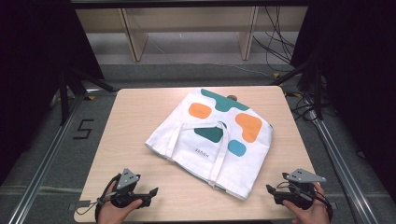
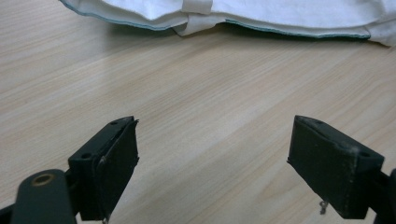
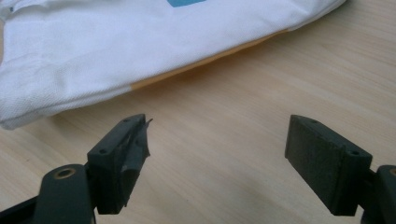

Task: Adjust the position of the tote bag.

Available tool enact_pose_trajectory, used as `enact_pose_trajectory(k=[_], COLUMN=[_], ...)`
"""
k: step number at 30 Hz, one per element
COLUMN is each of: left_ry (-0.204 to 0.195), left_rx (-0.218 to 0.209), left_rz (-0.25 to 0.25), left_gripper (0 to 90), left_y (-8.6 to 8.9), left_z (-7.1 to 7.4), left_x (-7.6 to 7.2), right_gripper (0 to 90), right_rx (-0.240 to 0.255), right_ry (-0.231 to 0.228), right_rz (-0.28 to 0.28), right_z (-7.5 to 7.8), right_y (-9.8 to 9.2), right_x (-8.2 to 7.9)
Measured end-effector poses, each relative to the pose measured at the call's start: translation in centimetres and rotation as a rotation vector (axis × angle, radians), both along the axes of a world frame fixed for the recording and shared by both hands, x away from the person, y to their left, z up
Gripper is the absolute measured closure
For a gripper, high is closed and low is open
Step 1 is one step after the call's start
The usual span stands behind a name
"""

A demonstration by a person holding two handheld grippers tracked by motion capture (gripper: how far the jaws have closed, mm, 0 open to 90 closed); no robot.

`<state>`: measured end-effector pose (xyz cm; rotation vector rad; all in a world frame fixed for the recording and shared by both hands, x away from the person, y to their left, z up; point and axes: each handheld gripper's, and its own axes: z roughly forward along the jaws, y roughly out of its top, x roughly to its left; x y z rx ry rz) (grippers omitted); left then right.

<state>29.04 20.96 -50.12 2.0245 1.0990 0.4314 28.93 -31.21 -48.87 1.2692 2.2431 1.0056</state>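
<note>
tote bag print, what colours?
White tote bag with teal, orange and light blue blobs; white handles. Clearest in the high view.

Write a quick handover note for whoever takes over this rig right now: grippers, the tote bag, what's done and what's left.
Left gripper: open, nothing between its fingers, low over the near left part of the table.
Right gripper: open, holding nothing, near the right front edge.
Tote bag: lies flat and skewed mid-table, handles on top, apart from both grippers.
Done: nothing visible yet; the bag looks untouched.
Left: all handling of the bag, probably starting from its near edge.
</note>
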Motion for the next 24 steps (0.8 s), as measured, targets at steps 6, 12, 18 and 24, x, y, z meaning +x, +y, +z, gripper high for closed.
enact_pose_trajectory(k=[6,12,18,24], left_ry=[0.004,-0.002,-0.002,-0.001], left_rx=[0.014,0.022,0.019,0.04], left_rz=[-0.015,-0.013,-0.008,-0.02], left_gripper=[15.0,15.1,15.1,15.1], left_y=[-0.1,-0.2,-0.2,0.0], left_z=[0.0,0.0,0.0,0.1], left_x=[0.0,0.0,0.0,0.1], right_gripper=[21.7,21.4,21.1,21.1], right_rx=[0.003,0.022,0.033,0.045], right_ry=[0.004,0.017,-0.044,-0.068], right_rz=[0.012,-0.015,0.039,0.117], right_z=[0.0,0.2,0.6,1.4], right_y=[-0.1,0.5,1.3,3.6], right_x=[0.1,-0.3,0.0,-0.3])
